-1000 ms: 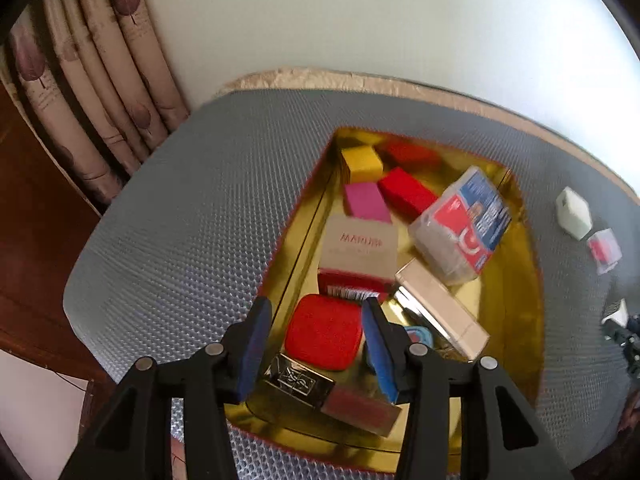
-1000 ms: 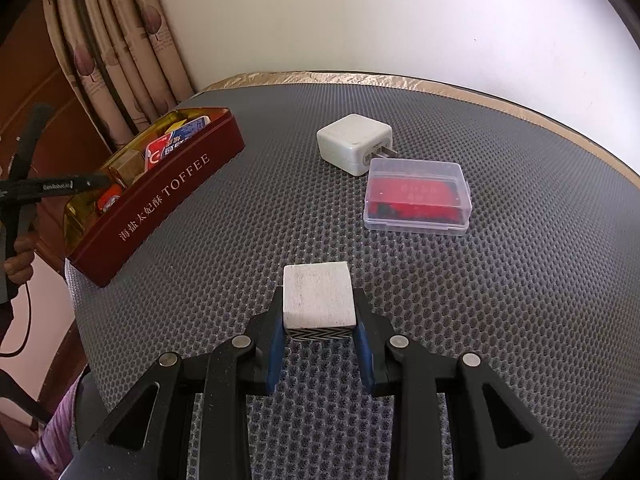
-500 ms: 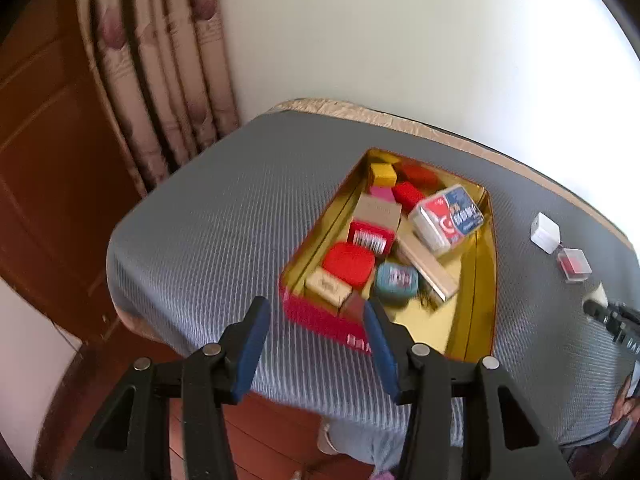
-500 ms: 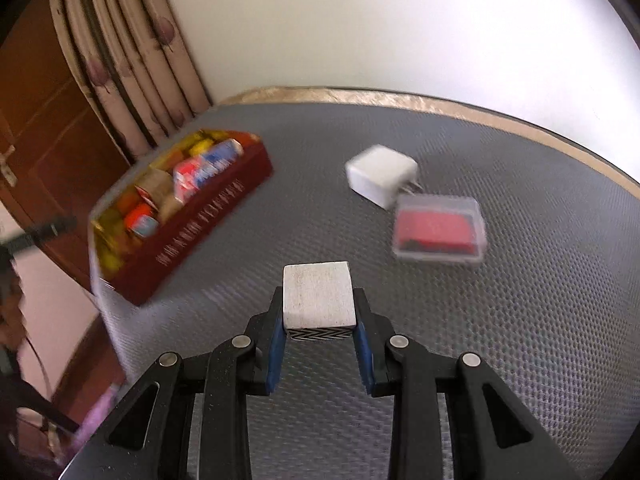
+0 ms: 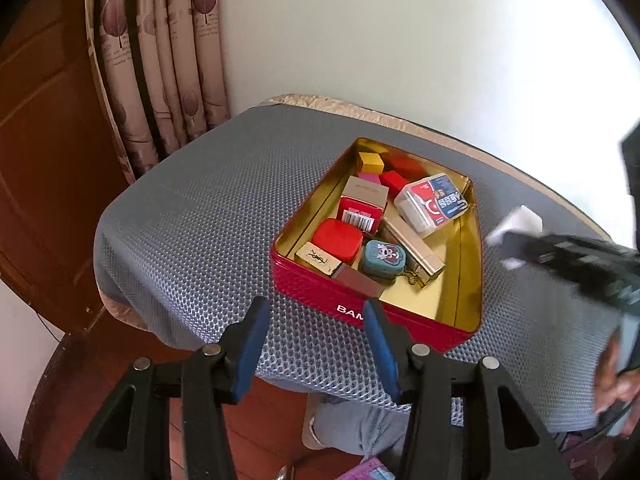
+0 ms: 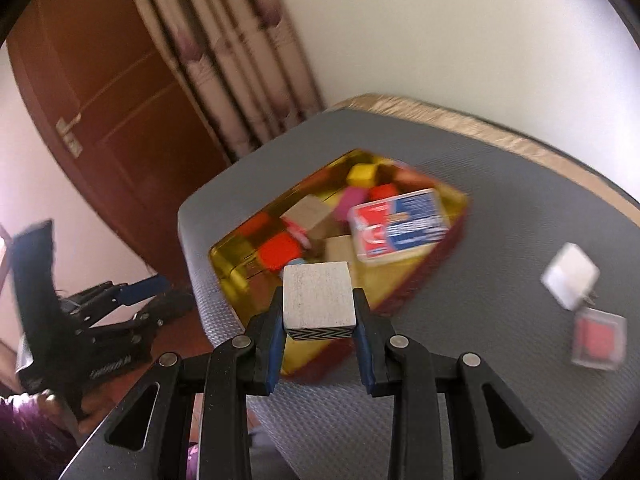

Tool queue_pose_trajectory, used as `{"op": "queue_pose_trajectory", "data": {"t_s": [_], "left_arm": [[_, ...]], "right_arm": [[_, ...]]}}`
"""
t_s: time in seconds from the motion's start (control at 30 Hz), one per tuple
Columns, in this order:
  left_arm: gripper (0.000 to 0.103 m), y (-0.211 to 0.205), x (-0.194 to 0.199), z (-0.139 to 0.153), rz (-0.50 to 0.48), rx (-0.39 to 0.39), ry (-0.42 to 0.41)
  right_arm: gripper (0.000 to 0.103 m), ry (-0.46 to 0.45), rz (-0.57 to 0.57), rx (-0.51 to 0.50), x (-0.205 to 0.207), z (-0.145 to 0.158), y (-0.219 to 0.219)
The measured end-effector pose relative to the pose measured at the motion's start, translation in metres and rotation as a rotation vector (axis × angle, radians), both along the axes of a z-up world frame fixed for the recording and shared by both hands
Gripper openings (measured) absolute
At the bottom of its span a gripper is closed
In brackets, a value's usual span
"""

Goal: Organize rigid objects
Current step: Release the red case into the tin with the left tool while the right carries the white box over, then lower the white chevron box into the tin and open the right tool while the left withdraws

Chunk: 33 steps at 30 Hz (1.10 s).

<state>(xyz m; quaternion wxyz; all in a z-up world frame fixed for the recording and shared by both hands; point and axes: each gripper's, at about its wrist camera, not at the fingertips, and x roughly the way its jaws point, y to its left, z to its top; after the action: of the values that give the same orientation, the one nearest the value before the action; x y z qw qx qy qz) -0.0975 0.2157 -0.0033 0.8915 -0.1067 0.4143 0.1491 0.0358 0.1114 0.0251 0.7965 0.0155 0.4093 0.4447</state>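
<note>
The pale grey wooden cube [image 6: 319, 295], at lower centre of the right wrist view, sits clamped in the right gripper [image 6: 319, 322] above the red gold-lined tin [image 6: 432, 272]. Lower it into the bare gold corner before releasing. The left gripper [image 5: 316, 344] is parted, empty.

The red tin [image 5: 404, 322] shows white letters "BAM" on its near wall, just ahead of the left gripper [image 5: 316, 344]; the gripper's right finger cuts off the rest. Inside the tin, nearest that gripper, a gold box [image 5: 319, 259] bears the interlaced YSL monogram. Behind it a red box [image 5: 358, 213] carries a barcode label, its digits too small to read. Other print is blurred.
</note>
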Motion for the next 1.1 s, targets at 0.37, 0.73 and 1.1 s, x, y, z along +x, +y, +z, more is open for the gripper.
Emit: {"op": "queue_pose_trajectory", "data": {"t_s": [0.37, 0.73, 1.1], "left_arm": [[0.05, 0.019, -0.005, 0.001, 0.035, -0.109, -0.015], [0.05, 0.01, -0.002, -0.004, 0.011, -0.101, 0.013], [0.05, 0.0, -0.002, -0.006, -0.065, -0.151, 0.011]], "right_arm": [[0.029, -0.012, 0.056, -0.123, -0.007, -0.025, 0.05], [0.042, -0.005, 0.013, -0.08, -0.004, -0.025, 0.04], [0.086, -0.051, -0.545, -0.268, 0.006, -0.082, -0.198]]}}
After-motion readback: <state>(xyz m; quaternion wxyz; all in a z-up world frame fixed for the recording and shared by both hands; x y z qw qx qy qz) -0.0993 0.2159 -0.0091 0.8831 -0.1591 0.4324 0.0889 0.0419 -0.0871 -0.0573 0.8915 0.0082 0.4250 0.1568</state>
